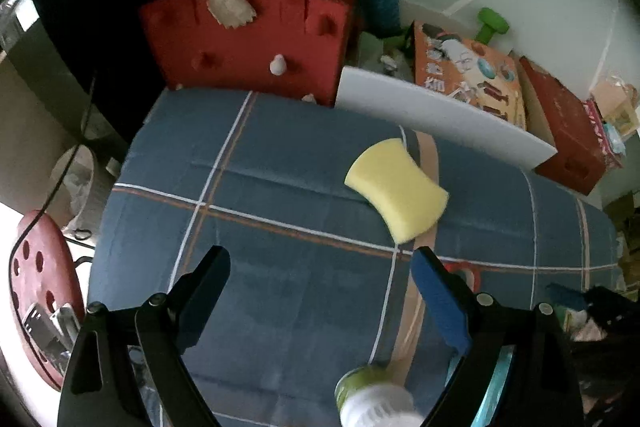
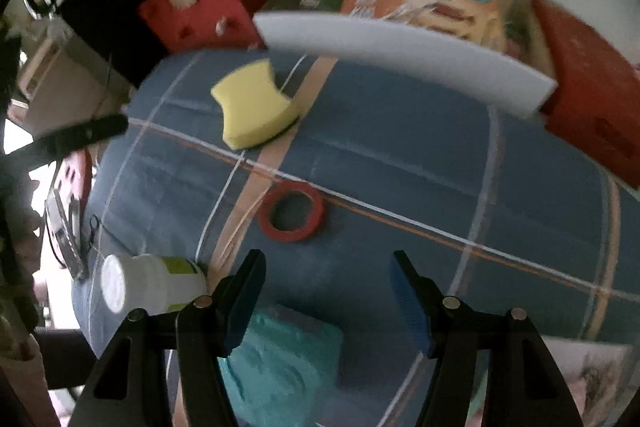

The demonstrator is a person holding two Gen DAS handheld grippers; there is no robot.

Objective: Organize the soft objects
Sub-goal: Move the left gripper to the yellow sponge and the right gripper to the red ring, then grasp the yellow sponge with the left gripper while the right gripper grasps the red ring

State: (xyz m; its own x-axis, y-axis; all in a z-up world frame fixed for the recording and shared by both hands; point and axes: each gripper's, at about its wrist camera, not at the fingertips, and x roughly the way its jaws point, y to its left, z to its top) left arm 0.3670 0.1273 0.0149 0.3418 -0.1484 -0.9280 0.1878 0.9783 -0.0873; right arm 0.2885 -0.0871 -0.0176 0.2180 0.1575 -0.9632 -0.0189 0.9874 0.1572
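A yellow sponge (image 1: 397, 189) (image 2: 253, 104) lies on the blue checked cloth (image 1: 280, 163) (image 2: 400, 155) of a table. My left gripper (image 1: 320, 259) hangs open above the cloth, with the sponge just beyond its right fingertip and nothing between the fingers. My right gripper (image 2: 328, 263) is open too, above a teal soft block (image 2: 280, 355) at the table's near edge. A red tape ring (image 2: 291, 212) lies just beyond its fingertips. A long white foam strip (image 1: 436, 119) (image 2: 400, 55) rests at the far edge.
A white and green bottle (image 1: 372, 397) (image 2: 152, 287) lies on its side near the front. Behind the table stand a red felt handbag (image 1: 256, 27) (image 2: 192, 3), an orange picture box (image 1: 468, 75) and a red carton (image 1: 568, 135). A red stool (image 1: 40, 291) stands at the left.
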